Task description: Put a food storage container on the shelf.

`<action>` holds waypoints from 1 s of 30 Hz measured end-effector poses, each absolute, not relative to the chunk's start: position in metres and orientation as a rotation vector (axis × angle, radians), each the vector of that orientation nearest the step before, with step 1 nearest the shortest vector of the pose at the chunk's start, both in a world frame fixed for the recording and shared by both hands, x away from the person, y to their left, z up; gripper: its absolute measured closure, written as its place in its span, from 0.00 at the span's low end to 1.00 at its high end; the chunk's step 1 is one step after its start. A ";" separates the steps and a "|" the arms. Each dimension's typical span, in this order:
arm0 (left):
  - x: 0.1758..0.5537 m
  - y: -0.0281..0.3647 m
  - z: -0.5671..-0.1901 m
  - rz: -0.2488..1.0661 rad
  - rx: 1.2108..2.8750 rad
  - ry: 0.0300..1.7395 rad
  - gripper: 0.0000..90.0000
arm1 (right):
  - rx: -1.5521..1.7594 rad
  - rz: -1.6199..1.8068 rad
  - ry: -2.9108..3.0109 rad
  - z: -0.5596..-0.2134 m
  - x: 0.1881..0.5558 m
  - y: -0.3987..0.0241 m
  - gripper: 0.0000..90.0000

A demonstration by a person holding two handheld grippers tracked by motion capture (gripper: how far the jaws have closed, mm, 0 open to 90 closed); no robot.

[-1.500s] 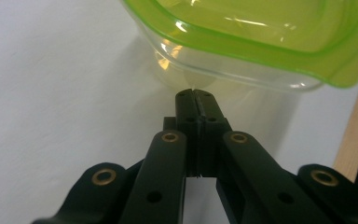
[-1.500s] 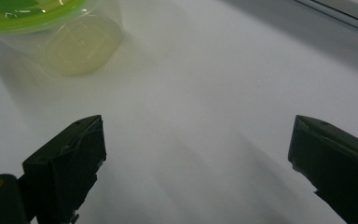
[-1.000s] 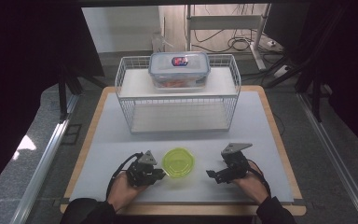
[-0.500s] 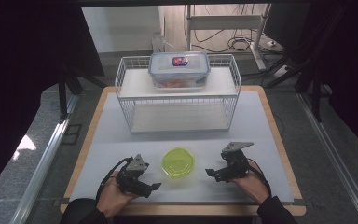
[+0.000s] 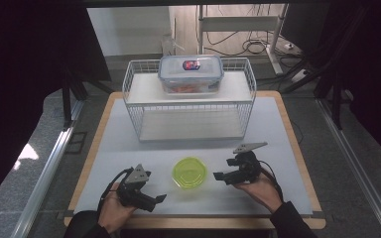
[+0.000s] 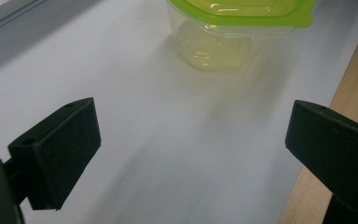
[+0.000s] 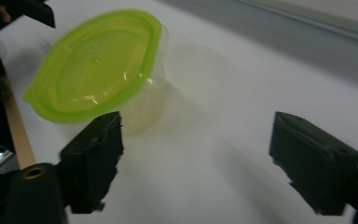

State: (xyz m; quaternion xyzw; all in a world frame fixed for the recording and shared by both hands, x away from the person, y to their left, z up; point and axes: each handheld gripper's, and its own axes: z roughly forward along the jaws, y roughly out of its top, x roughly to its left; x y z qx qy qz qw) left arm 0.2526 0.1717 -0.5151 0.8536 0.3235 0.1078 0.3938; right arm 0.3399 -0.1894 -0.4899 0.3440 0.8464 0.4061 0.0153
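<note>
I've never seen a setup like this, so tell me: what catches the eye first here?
The bright lime-green lidded container stands alone on the white mat near the table's front edge, between two hand-held black tongs, the left tongs and the right tongs, both open and apart from it. Behind them a white wire rack carries a clear lidded food box on its top shelf.

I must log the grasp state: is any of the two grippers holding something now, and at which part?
Nothing is held. Both the left gripper and right gripper are open beside the green-lidded container.
</note>
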 end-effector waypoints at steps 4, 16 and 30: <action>0.253 0.176 -0.515 0.289 2.170 0.830 0.04 | 1.064 1.295 2.644 -0.484 0.351 -0.185 0.30; 0.253 0.191 -0.516 0.336 2.160 0.875 0.04 | 1.113 1.371 2.751 -0.476 0.381 -0.155 0.51; 0.254 0.188 -0.519 0.322 2.177 0.866 0.05 | 1.262 1.424 2.935 -0.496 0.397 -0.140 0.76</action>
